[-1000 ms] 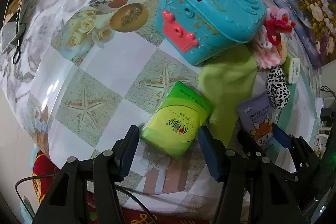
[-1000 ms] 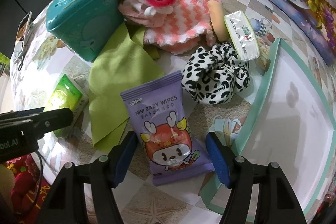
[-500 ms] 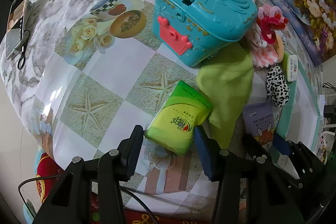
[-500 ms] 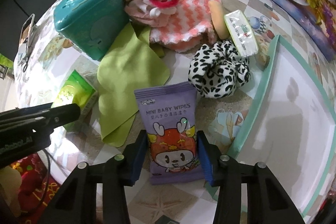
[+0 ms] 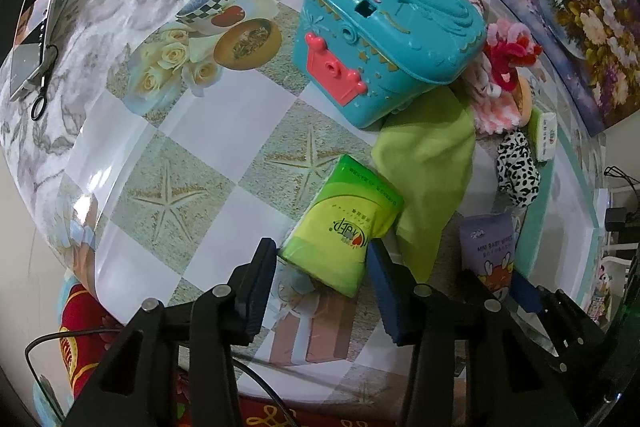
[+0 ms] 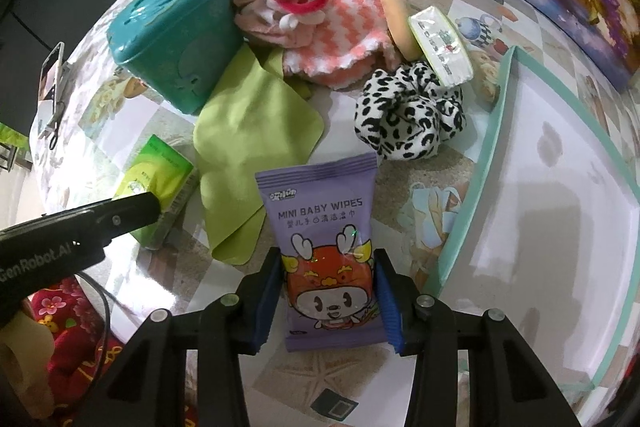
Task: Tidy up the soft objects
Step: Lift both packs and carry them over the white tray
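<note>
Both pairs of fingers have just been closing since a second ago. Nearest, my right fingers now press their blue pads on the two long edges of the purple foil pack of baby wipes, low on the pack so the rest stands clear to be carried. My left fingers straddle the near end of the green plastic tissue pack; one pad sits against its corner, the other just beside it, so I judge the grip not yet firm. Both packs lie at the near edge of the patterned counter. Beyond them lies a lime-green cloth, then a black-and-white spotted fabric scrunchie, and farthest a teal plastic chest. At right a shallow mint-rimmed white tray waits, likely the destination.
</note>
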`<state>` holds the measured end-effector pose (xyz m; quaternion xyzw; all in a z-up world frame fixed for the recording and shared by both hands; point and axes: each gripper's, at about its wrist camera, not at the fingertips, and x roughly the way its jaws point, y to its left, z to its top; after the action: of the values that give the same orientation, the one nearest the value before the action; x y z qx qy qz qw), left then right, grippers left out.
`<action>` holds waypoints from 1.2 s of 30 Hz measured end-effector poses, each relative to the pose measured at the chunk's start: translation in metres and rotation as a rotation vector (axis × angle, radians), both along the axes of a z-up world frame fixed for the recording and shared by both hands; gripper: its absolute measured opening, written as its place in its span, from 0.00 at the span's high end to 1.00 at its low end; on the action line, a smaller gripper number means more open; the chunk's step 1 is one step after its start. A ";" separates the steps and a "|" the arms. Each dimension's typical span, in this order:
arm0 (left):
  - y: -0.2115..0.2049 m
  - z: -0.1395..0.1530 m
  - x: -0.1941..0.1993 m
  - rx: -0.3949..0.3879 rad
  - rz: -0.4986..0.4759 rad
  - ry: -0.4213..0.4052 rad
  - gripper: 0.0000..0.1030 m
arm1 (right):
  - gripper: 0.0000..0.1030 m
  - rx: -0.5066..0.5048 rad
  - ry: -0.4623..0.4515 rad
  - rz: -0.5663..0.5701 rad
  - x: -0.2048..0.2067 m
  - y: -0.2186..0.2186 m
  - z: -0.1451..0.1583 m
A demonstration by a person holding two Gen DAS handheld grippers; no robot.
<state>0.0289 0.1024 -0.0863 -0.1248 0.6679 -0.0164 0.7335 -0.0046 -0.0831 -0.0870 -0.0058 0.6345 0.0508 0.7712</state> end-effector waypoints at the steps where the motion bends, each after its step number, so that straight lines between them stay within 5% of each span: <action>1: 0.001 0.000 0.000 -0.003 0.001 -0.002 0.54 | 0.54 0.002 0.000 -0.001 0.000 -0.001 0.001; 22: -0.001 -0.003 0.001 -0.006 -0.035 0.023 0.51 | 0.54 0.010 -0.013 0.000 -0.007 -0.001 0.020; 36: -0.043 -0.012 0.007 0.221 -0.210 0.007 0.45 | 0.54 0.018 -0.012 -0.003 -0.005 -0.005 0.016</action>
<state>0.0363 0.0590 -0.0984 0.0272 0.6776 -0.0188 0.7347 -0.0098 -0.0885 -0.0706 0.0020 0.6293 0.0553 0.7752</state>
